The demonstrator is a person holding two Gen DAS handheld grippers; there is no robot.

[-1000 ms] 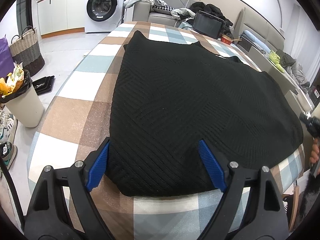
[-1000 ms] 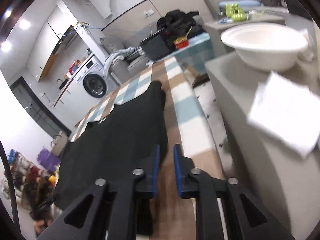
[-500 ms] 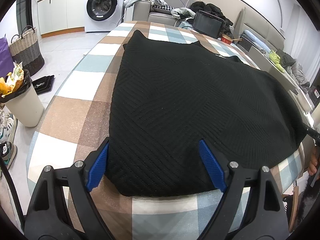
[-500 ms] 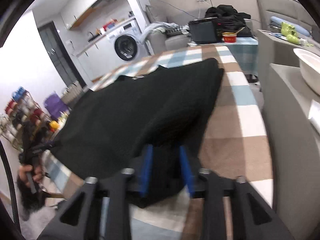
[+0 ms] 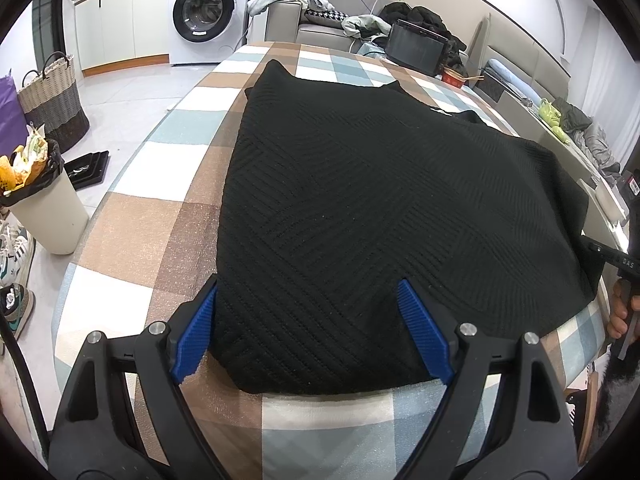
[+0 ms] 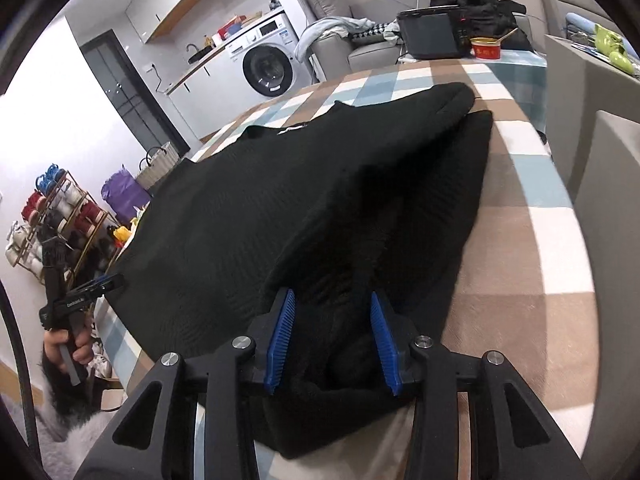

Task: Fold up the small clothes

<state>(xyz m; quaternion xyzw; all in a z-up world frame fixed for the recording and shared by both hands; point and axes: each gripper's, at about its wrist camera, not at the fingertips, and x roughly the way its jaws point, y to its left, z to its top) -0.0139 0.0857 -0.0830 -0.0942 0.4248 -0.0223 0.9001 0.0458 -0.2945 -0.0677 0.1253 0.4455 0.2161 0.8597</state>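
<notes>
Checked in brown, white and pale blue, a cloth-covered table [image 5: 132, 236] fills a lived-in room with a white washing machine [image 5: 206, 12] and a grey sofa [image 5: 320, 28] beyond its far end. Spread flat across most of the table lies a black knitted sweater with a ribbed diagonal pattern [image 5: 380, 208]. Its long axis runs from the near edge towards the far end, with the collar and shoulders pointing away towards the sofa and the hem at the near edge.

At the near left corner of the hem, the left gripper [image 5: 308, 332] stands with its blue-padded jaws spread wide, straddling the fabric without pinching it.

At the near right edge of the table, the right gripper [image 6: 332, 344] has a bunched fold of the sweater's side lying between its blue pads [image 6: 282, 340]. Its jaws have just been opening, and I cannot tell whether they press the fabric. That side of the sweater is lifted and creased over the flat part.

A hand [image 6: 64, 344] at the near left corner grips the left tool's handle.
</notes>
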